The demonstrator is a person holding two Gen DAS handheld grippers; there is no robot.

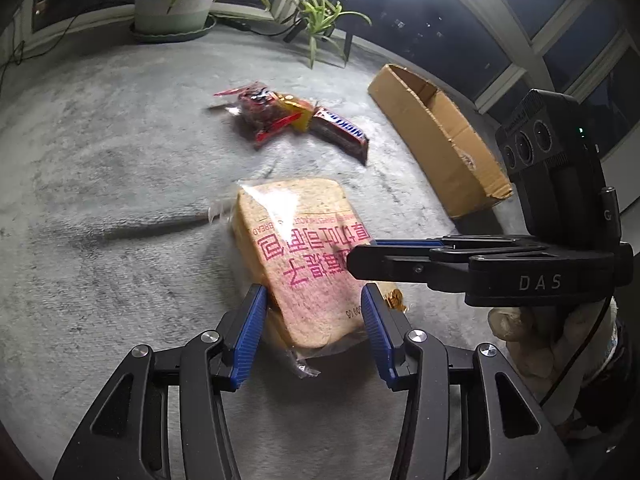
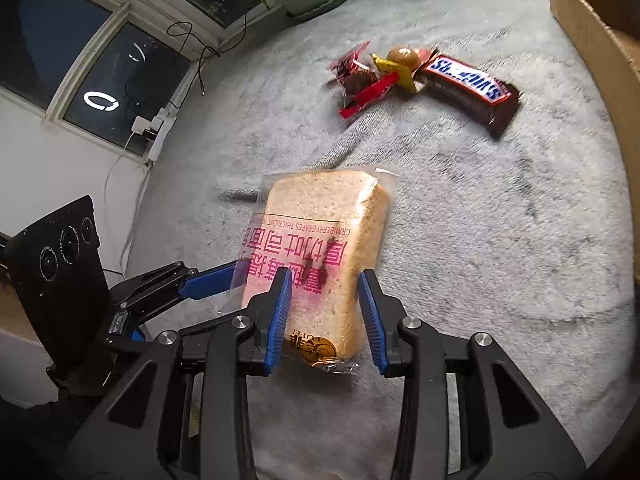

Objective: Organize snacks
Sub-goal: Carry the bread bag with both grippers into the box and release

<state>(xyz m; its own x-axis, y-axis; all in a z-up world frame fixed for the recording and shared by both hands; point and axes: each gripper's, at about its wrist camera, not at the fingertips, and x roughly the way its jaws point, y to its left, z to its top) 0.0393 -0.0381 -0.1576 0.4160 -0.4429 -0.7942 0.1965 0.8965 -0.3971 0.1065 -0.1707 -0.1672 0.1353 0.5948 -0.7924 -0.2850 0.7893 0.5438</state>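
A wrapped slice of bread (image 1: 308, 240) with pink print hangs tilted above the grey carpet. My right gripper (image 2: 326, 316) is shut on its lower end, both blue pads against the bread (image 2: 320, 232). In the left wrist view that right gripper (image 1: 360, 256) reaches in from the right. My left gripper (image 1: 314, 332) stands open around the same package, its pads just clear of the sides. In the right wrist view one of its fingers (image 2: 208, 280) runs behind the wrapper edge. A Snickers bar (image 2: 468, 88) and a small heap of red and yellow wrapped snacks (image 2: 360, 80) lie further off on the carpet.
An open cardboard box (image 1: 440, 136) lies on the carpet to the right, beyond the Snickers bar (image 1: 340, 132). A potted plant (image 1: 172, 4) stands at the far edge by the windows. A gloved hand (image 1: 532, 332) holds the right gripper. Cables and a charger (image 2: 152, 128) hang at the wall.
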